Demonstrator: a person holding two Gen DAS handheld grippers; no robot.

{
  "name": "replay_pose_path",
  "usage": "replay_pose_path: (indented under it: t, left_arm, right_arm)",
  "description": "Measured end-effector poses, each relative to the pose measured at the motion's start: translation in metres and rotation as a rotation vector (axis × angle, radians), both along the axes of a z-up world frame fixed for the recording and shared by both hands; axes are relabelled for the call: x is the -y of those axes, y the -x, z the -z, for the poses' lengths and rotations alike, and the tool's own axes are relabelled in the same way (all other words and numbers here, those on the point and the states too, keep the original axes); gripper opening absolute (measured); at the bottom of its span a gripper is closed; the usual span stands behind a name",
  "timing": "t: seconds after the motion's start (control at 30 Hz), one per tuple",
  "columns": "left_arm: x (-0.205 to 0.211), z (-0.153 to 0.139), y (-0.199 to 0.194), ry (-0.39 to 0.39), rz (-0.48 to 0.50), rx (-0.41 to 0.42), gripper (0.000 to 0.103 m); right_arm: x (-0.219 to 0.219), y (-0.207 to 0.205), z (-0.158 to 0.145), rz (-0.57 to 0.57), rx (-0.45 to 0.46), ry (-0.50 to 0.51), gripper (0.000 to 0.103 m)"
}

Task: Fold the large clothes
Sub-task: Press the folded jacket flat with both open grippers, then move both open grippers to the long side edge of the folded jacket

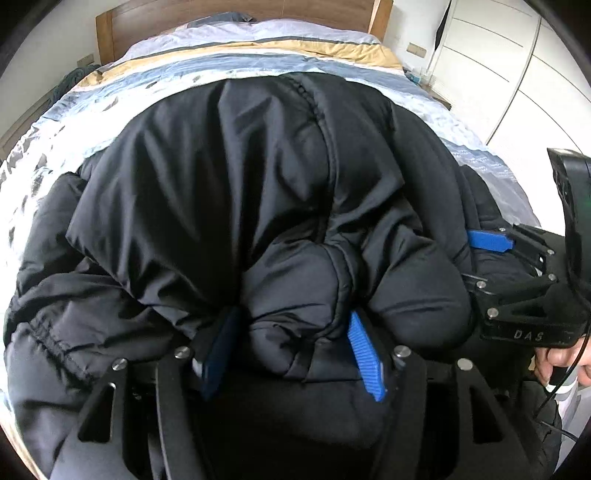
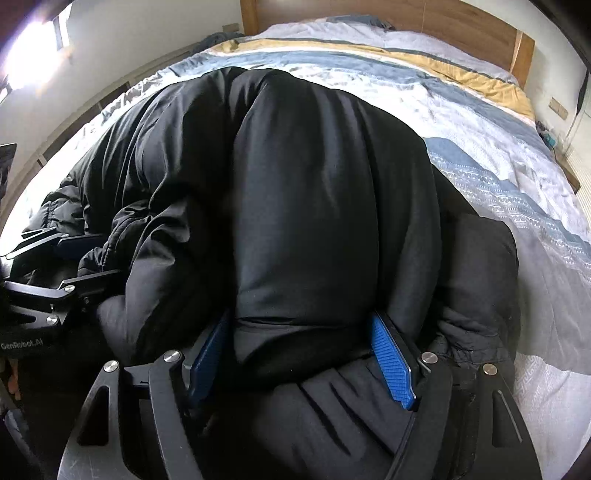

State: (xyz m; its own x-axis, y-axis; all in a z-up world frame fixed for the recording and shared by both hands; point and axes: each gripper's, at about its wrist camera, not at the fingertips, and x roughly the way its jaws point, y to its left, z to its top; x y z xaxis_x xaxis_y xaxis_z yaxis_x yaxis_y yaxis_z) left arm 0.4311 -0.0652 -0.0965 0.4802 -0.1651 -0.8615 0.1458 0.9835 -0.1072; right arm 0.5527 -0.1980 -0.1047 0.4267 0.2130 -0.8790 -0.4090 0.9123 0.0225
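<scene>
A large black puffy jacket (image 1: 221,166) lies bunched on the bed, its zipper running down the middle. My left gripper (image 1: 291,354) is shut on a thick padded fold at the jacket's near edge, and the fabric bulges out between the blue pads (image 1: 365,358). In the right wrist view the jacket (image 2: 314,184) fills the middle, and my right gripper (image 2: 303,354) is shut on another broad fold of it. Each gripper shows in the other's view: the right gripper (image 1: 480,258) at the jacket's right side, the left gripper (image 2: 85,258) at its left side.
The bed (image 1: 258,62) has a blue, white and yellow striped cover and a wooden headboard (image 1: 221,14) at the far end. White wardrobe doors (image 1: 517,74) stand to the right. A person's hand (image 1: 554,358) holds the right gripper's handle.
</scene>
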Motion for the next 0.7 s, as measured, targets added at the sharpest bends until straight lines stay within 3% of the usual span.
replay_pose_path:
  t: [0.37, 0.7]
  left_arm:
    - [0.000, -0.056, 0.040, -0.047, -0.002, 0.010, 0.058]
    - [-0.026, -0.095, 0.118, -0.101, 0.004, 0.003, 0.058]
  right_arm:
    - [0.011, 0.024, -0.039, 0.123, -0.064, -0.002, 0.074]
    - [0.040, 0.113, -0.082, 0.219, -0.071, 0.005, 0.075]
